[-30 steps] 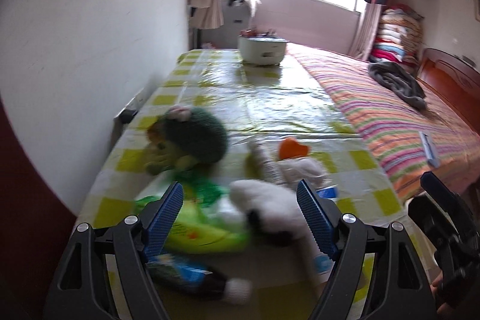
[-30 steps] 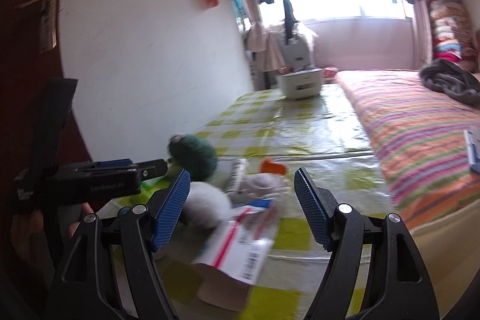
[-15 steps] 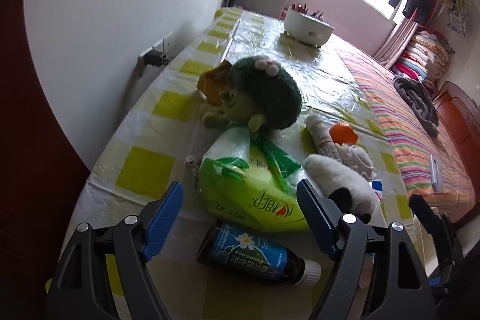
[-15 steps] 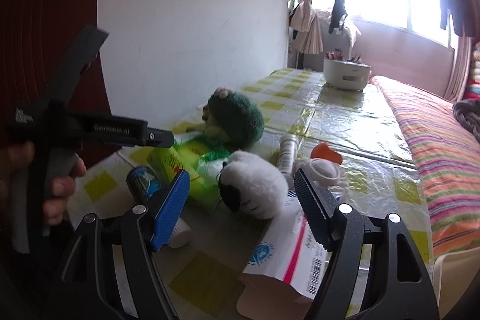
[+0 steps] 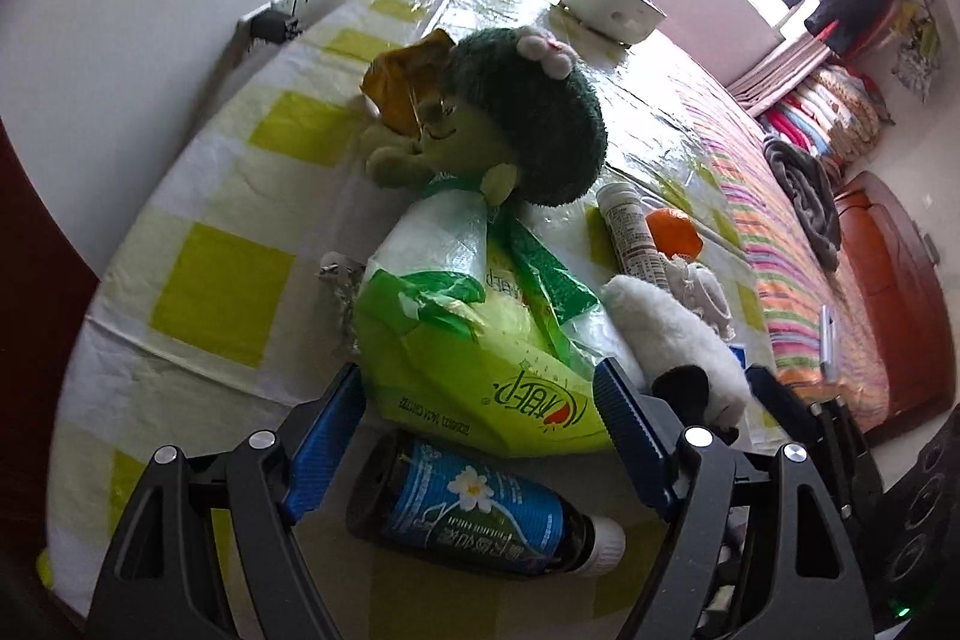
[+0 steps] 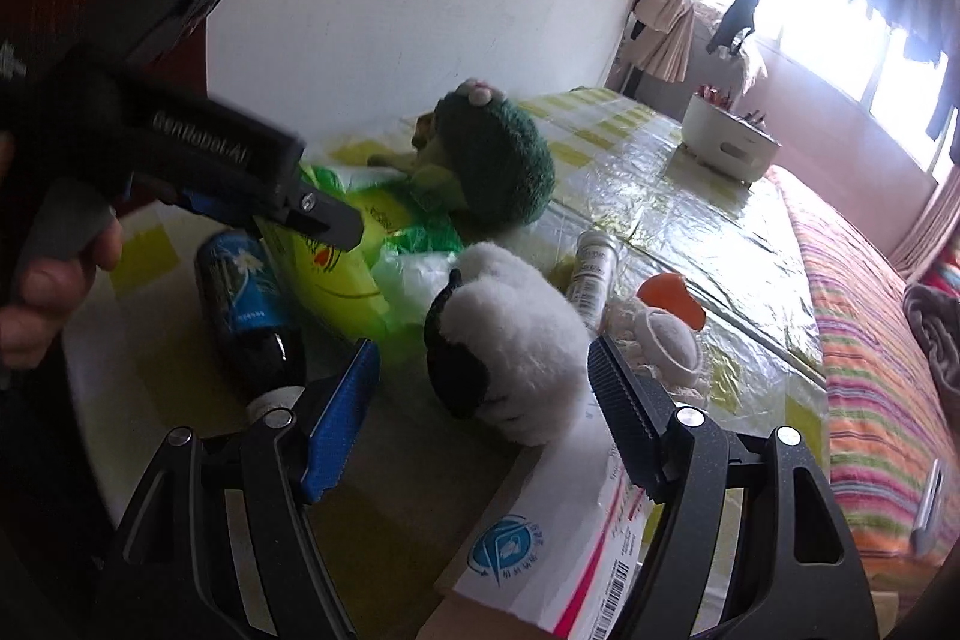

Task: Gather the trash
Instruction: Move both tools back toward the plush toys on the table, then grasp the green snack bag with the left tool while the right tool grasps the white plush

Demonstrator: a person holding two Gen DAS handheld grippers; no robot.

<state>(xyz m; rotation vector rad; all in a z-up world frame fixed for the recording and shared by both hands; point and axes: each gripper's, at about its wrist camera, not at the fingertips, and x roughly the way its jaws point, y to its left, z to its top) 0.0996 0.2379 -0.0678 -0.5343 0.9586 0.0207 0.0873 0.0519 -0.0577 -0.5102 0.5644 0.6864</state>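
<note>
Jaws apart and empty on both grippers, left gripper (image 5: 480, 427) over dark bottle (image 5: 480, 511), green bag (image 5: 480, 346) crowding behind, possibly touching

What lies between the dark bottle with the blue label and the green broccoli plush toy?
In the left wrist view, a yellow-green plastic bag lies between the bottle and the plush toy.

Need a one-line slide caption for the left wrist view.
Open left gripper above a dark bottle and green bag beside a broccoli plush.
</note>
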